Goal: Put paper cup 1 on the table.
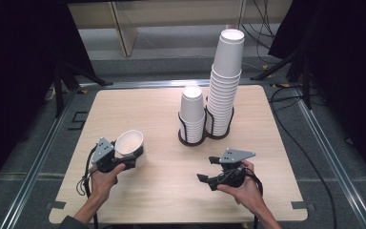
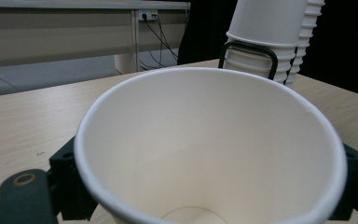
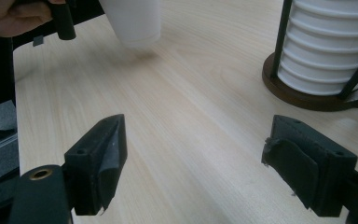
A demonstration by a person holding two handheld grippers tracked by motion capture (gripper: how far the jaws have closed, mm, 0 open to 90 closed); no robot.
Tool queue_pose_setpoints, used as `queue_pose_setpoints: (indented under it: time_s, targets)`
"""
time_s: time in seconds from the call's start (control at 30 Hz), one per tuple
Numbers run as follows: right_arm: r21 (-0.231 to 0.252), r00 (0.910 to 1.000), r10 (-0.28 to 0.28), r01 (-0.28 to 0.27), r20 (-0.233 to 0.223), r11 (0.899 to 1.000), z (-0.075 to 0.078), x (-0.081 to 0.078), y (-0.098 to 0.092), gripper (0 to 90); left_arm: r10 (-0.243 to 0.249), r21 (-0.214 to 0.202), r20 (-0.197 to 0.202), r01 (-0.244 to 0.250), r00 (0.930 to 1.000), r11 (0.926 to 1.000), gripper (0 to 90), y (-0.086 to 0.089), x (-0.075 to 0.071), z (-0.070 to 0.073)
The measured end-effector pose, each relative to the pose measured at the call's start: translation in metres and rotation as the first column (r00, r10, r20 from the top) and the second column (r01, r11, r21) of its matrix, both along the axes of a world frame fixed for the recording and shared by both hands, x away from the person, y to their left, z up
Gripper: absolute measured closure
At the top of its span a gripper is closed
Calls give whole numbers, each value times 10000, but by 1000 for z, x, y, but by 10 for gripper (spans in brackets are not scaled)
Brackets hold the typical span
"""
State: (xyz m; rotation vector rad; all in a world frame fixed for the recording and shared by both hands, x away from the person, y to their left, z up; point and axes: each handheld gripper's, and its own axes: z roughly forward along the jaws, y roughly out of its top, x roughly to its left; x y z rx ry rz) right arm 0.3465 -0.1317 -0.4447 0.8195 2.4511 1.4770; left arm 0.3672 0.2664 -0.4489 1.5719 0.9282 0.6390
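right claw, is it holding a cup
No, the right claw stands open over the bare table with nothing between its jaws; the single paper cup is in the left claw.

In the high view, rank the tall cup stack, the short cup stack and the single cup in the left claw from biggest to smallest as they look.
1. Tall stack
2. Short stack
3. Single cup held in the left claw; it sits nearer the camera, yet looks smallest.
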Motion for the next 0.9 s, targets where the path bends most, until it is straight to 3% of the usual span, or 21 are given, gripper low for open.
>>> queue_pose_setpoints:
  time_s: [0.33, 0.43, 0.53, 0.73, 0.8, 0.87, 0.9]
  targets:
    - [26, 9995, -308, 308, -17, 9995, -1, 0, -7, 207, 189, -7, 50, -189, 9998, 9998, 145, 1, 15, 0]
    - [185, 9993, -289, 293, -215, 9994, -1, -1, -6, 207, 256, 0, 74, -256, 9996, 9997, 145, 1, 19, 1]
    - [76, 9998, -186, 186, 35, 9998, -1, 1, -8, 207, 378, -53, 100, -378, 9992, 9993, 146, 1, 24, 1]
    - [112, 9995, -281, 282, -110, 9995, -1, 1, -10, 207, 689, 135, 204, -692, 9974, 9975, 145, 5, 35, 3]
    - [36, 9993, -386, 385, 19, 9993, -1, 1, -11, 207, 788, 102, 166, -789, 9968, 9968, 145, 7, 39, 3]
    - [93, 9989, -420, 422, -213, 9991, -1, 0, -11, 206, 903, 79, 197, -905, 9957, 9959, 146, 8, 42, 3]
    - [41, 9994, -342, 342, -34, 9994, -2, 1, -12, 206, 887, -62, 260, -886, 9957, 9960, 145, 8, 44, 1]
